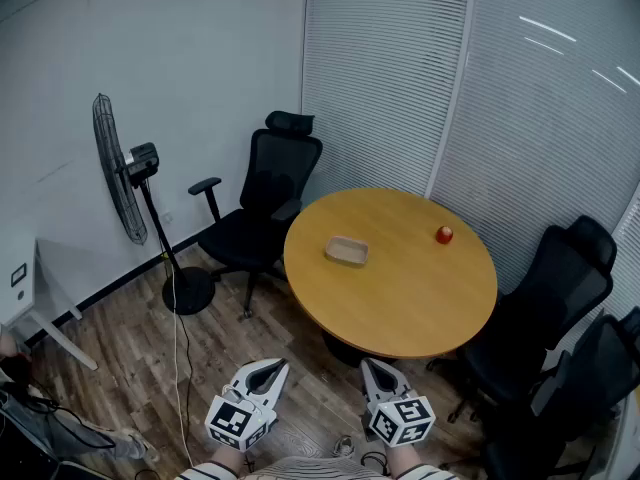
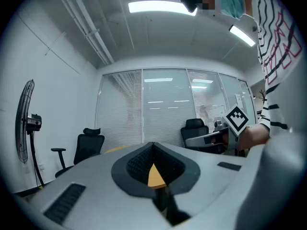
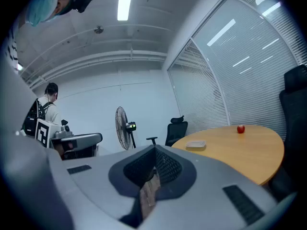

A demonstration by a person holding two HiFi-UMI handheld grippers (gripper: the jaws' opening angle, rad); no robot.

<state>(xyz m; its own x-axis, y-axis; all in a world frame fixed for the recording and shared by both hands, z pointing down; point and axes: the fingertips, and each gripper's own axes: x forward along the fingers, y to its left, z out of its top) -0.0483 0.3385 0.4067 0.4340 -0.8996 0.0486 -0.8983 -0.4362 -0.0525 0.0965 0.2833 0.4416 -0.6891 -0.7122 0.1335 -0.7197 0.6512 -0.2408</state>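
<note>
Both claws sit at the bottom edge of the head view, well apart from the round tabletop (image 1: 400,308). The left claw (image 1: 271,369) and the right claw (image 1: 371,366) each point up the view toward it, with their tips leaning slightly toward each other. A shallow beige tray (image 1: 346,251) lies on the tabletop with its long axis running left to right across the view. A small red fruit (image 1: 444,234) rests to the tray's right, apart from it.

In the left gripper view, the left claw (image 2: 153,146) is closed, jaws meeting at the tips with nothing between them. A fan (image 2: 25,121) stands at the left.

In the right gripper view, the right claw (image 3: 154,150) is likewise closed and empty. The tray (image 3: 195,144) and the red fruit (image 3: 241,129) lie on the tabletop (image 3: 240,152), to the right of the claw's axis.
</note>
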